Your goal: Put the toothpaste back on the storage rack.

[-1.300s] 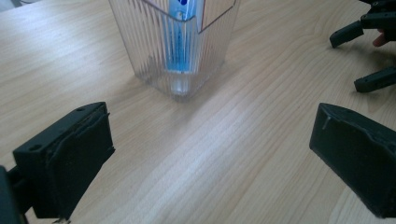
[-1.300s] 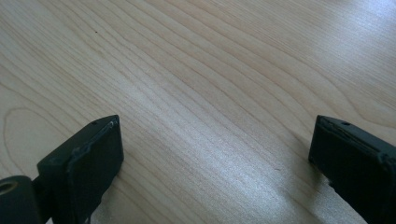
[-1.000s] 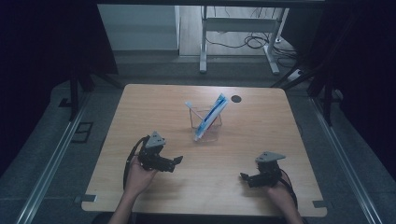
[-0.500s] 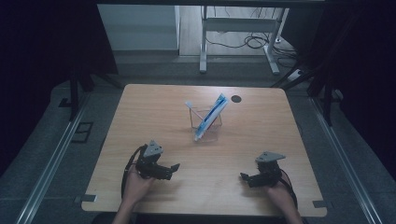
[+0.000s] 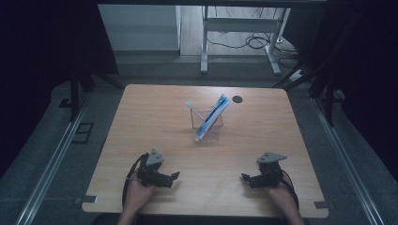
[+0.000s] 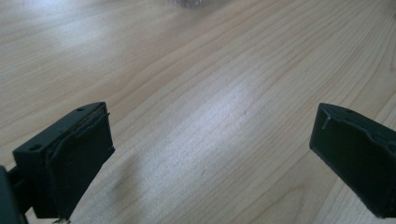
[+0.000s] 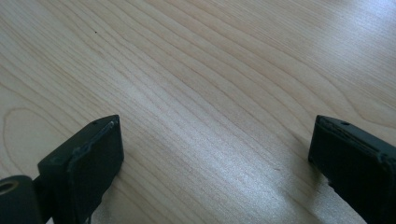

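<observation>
Toothpaste tube, blue and white, leans tilted in a clear glass cup just behind the middle of the table, its upper end pointing up and to the right. A white toothbrush stands in that same cup, slanting the other way, so the two cross. A small dark round mark sits on the wood just right of the cup.

Down at the near edge, the left hand-held gripper lies low over the table with its jaws pointing right, and its own view shows them spread wide with bare wood between them and nothing held. Over on the right, the right hand-held gripper points left, jaws equally wide apart over bare wood grain. Both are well apart from the cup, one on each side.
</observation>
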`<state>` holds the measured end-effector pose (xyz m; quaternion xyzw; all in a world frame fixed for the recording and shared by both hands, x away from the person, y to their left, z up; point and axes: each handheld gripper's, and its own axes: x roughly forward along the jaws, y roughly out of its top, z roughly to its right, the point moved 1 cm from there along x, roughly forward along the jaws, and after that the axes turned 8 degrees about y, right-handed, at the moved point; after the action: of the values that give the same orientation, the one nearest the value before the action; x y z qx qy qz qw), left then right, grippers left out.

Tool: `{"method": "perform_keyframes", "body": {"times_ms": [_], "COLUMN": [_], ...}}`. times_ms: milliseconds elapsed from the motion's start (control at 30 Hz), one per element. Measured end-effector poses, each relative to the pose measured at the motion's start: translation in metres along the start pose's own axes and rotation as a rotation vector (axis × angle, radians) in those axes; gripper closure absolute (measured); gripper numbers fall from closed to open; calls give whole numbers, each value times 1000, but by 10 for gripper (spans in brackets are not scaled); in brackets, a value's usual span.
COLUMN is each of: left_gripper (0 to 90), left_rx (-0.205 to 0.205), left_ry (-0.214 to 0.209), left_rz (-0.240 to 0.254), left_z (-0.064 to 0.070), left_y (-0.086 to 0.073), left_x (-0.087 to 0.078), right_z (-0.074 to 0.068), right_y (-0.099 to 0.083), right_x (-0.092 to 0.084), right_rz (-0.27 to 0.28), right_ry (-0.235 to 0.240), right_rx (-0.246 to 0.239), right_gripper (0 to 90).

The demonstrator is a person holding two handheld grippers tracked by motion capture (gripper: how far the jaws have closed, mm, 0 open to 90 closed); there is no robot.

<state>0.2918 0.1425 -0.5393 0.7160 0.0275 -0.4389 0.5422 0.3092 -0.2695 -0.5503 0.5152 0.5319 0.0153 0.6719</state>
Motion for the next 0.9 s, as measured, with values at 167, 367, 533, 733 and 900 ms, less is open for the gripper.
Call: {"method": "perform_keyframes", "body": {"times_ms": [167, 367, 533, 733, 900], "left_gripper": [0, 0, 0, 0, 0], "left_rx": [18, 36, 50, 54, 55], "left_ry": [8, 10, 20, 20, 21], "left_rz": [-20, -56, -79, -125, -126], "left_z": [4, 9, 11, 11, 11], "left_y": [-2, -5, -4, -4, -4], "left_x": [4, 10, 12, 15, 15], "right_z": [0, 0, 0, 0, 0], "right_y": [0, 0, 0, 0, 0], "right_x": [0, 0, 0, 0, 0], "right_rz": [0, 0, 0, 0, 1], "right_ry": [0, 0, 0, 0, 0], "right_rx": [0, 0, 0, 0, 1], "right_gripper": [31, 31, 31, 32, 32]}}
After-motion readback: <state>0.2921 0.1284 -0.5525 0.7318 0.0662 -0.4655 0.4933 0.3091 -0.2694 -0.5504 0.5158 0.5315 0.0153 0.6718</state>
